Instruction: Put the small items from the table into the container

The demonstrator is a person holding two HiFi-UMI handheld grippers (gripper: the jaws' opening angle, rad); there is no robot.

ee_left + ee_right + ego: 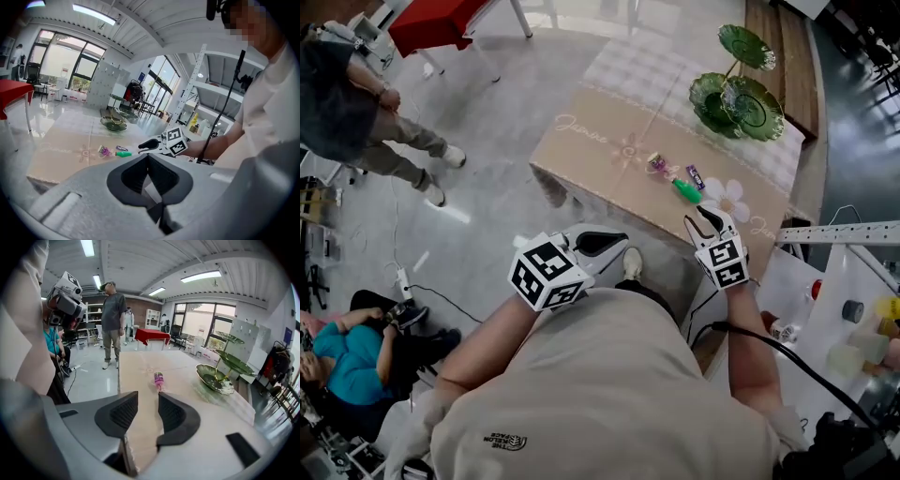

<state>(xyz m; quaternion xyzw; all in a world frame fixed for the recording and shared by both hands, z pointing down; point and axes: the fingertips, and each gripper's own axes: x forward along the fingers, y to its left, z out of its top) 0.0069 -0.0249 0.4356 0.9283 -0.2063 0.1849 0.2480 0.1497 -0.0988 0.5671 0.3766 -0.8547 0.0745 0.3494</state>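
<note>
Three small items lie on the beige table runner (600,155): a pink-purple one (657,165), a green one (685,190) and a little purple one (696,176). The green two-tier glass dish (736,94) stands behind them. My right gripper (705,217) hovers at the table's near edge just short of the items, open and empty. In the right gripper view the pink item (158,379) lies ahead of the right gripper (147,399), with the dish (216,378) to the right. My left gripper (598,242) is off the table over the floor, its tips touching and nothing between them (148,157).
A person stands on the floor at the far left (356,122) and another sits low at the left (337,347). A red table (441,23) is at the back. A white shelf with bottles (862,328) stands at the right. A cable (422,291) runs across the floor.
</note>
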